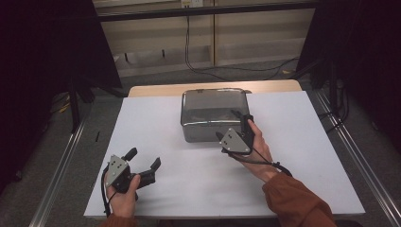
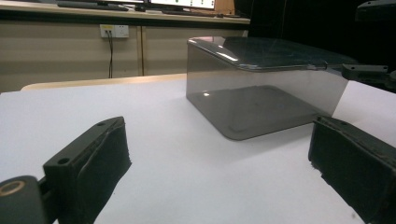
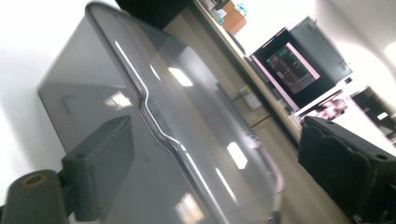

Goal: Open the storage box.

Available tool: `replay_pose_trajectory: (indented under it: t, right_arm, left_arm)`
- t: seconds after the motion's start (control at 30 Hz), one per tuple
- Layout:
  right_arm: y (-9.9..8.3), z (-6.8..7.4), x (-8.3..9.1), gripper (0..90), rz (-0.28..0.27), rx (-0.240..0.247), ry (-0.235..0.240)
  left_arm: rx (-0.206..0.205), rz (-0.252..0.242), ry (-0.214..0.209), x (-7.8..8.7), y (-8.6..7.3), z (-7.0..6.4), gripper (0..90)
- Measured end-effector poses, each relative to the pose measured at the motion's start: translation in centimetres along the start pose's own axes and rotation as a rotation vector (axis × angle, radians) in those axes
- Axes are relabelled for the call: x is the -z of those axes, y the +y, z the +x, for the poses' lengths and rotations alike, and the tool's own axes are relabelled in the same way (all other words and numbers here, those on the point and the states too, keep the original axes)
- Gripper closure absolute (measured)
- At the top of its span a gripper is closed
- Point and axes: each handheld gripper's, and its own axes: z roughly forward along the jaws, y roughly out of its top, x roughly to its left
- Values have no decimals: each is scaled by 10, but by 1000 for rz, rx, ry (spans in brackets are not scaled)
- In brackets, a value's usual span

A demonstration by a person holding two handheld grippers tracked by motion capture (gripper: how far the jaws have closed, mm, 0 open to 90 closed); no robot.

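A smoky grey see-through plastic box [image 1: 208, 111] with its lid on stands at the back middle of the white table [image 1: 293, 156]. My right gripper [image 1: 231, 125] is at the box's front right corner, open, its jaws standing either side of the lid's rim. In the right gripper view one jaw lies along the box wall [image 3: 74, 93] and the other hangs over the lid [image 3: 196, 116]; the right gripper [image 3: 217, 144] grips nothing. My left gripper [image 1: 144, 157] rests open near the front left of the table, well short of the box [image 2: 261, 88], with only bare white surface between the left gripper's [image 2: 219, 149] jaws.
Metal rails [image 1: 61, 161] run along the floor on both sides of the table. Black curtains hang at left and right. Cables [image 1: 189, 56] drop down the back wall beyond the wooden table edge [image 1: 156, 89].
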Motion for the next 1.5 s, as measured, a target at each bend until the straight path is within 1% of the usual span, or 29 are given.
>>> replay_pose_trajectory:
  t: [0.07,0.13,0.17,0.23,0.3,0.33,0.4,0.47,0.53,0.57,0.63,0.67,0.7,0.73,0.77,0.8,0.83,0.87,0.9,0.97,1.03,1.1,1.13,1.17,1.27,1.33,1.4,1.5]
  right_arm:
    - [2,3,-1,136,8,38,-6]
    - [3,6,-1,164,14,99,-13]
    - [4,7,-1,191,19,138,-12]
    - [5,10,-2,209,23,204,-13]
    - [5,12,-3,229,34,250,-16]
    - [6,13,-4,238,37,268,-18]
    - [6,16,-6,251,46,285,-8]
    - [6,21,-7,276,51,330,-2]
    - [7,25,-8,296,53,379,-8]
    - [8,27,-8,305,55,391,-7]
    - [8,29,-9,331,59,423,-22]
    - [8,29,-9,356,65,432,-18]
    - [7,30,-9,357,80,428,-19]
    - [6,30,-10,370,77,439,-24]
    - [5,31,-10,414,91,438,-19]
    - [5,32,-10,427,96,450,-12]
    - [4,32,-10,435,97,459,-16]
    - [3,34,-10,462,107,461,-14]
    - [2,35,-11,481,104,470,-16]
    - [1,37,-11,512,121,486,-14]
    - [1,39,-12,554,119,505,-21]
    - [2,38,-13,583,110,510,-34]
    - [2,38,-13,600,112,514,-31]
    - [2,38,-14,614,118,507,-31]
    - [1,38,-15,651,122,506,-24]
    - [1,39,-15,674,122,502,-27]
    - [2,40,-16,693,109,511,-33]
    - [3,42,-16,712,107,511,-39]
  left_arm:
    - [2,-2,2,0,0,0,49]
    - [2,-3,2,0,0,0,49]
    - [-2,-3,1,0,0,0,48]
    - [5,0,2,0,0,-1,49]
    - [4,-2,1,0,0,-1,49]
    - [2,-2,6,1,0,-1,49]
    - [4,1,5,0,0,0,49]
    - [3,1,5,1,0,0,49]
    - [1,1,5,1,0,0,49]
    - [0,1,8,1,0,0,49]
    - [1,-2,9,1,0,-1,49]
    - [-1,-2,7,1,0,-1,49]
    - [-3,-3,9,1,0,-1,49]
    - [-3,-4,10,1,0,-1,49]
    - [-2,-3,9,1,0,0,49]
    - [-7,0,11,1,0,0,49]
    - [-3,-1,9,1,-1,0,49]
    - [-6,2,8,1,0,0,49]
    - [-5,-2,8,1,0,0,49]
    - [-8,-6,10,1,0,0,49]
    - [-8,-6,9,1,0,0,49]
    - [-12,-4,9,1,0,0,49]
    - [-11,-3,4,1,0,0,49]
    - [-11,-4,4,1,1,0,49]
    - [-15,-4,3,1,1,0,48]
    - [-17,-4,8,1,1,0,49]
    - [-9,0,24,0,1,0,41]
    - [-2,0,14,-1,1,0,36]
